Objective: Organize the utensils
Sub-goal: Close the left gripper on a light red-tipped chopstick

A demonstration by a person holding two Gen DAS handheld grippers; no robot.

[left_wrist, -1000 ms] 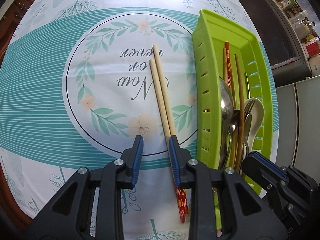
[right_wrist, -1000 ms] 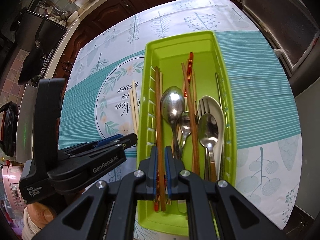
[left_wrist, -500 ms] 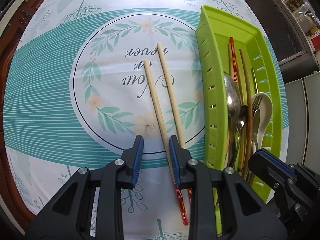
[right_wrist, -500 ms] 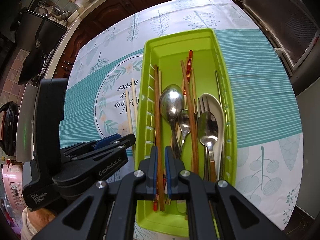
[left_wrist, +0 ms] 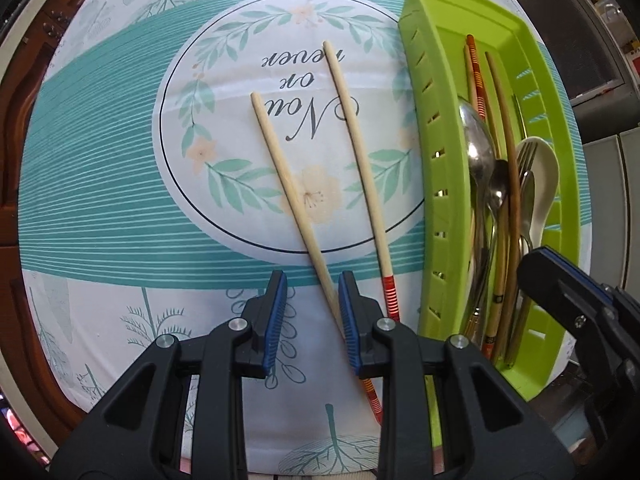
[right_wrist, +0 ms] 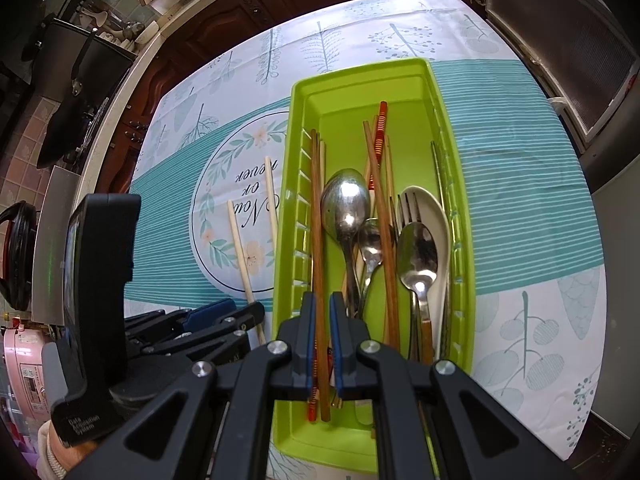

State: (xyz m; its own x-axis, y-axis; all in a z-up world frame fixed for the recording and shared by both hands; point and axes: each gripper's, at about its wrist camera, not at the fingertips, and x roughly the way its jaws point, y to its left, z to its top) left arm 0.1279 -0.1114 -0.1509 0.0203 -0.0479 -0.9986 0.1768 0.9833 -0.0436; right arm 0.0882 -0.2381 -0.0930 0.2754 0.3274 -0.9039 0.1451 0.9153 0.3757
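- On the tablecloth (left_wrist: pixel 100 168), beside the green tray (left_wrist: pixel 440 80), lay two pale chopsticks (left_wrist: pixel 360 152).
- Left gripper (left_wrist: pixel 312 320) spread, straddling one.
- Right gripper (right_wrist: pixel 322 344) pinched a brown chopstick (right_wrist: pixel 317 220) inside the tray.

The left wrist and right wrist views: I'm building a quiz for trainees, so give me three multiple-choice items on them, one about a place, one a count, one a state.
1. Where do the pale chopsticks lie?
A. inside the green tray
B. on the tablecloth, left of the tray
C. on the floor

2. How many pale chopsticks lie outside the tray?
A. one
B. two
C. four

3. How does the left gripper stand?
A. open, one chopstick passing between its fingers
C. shut on a spoon
B. out of view

Answers: 1 B, both rest on the tablecloth beside the green tray. 2 B, two splayed sticks show. 3 A, a clear gap separates the blue pads.
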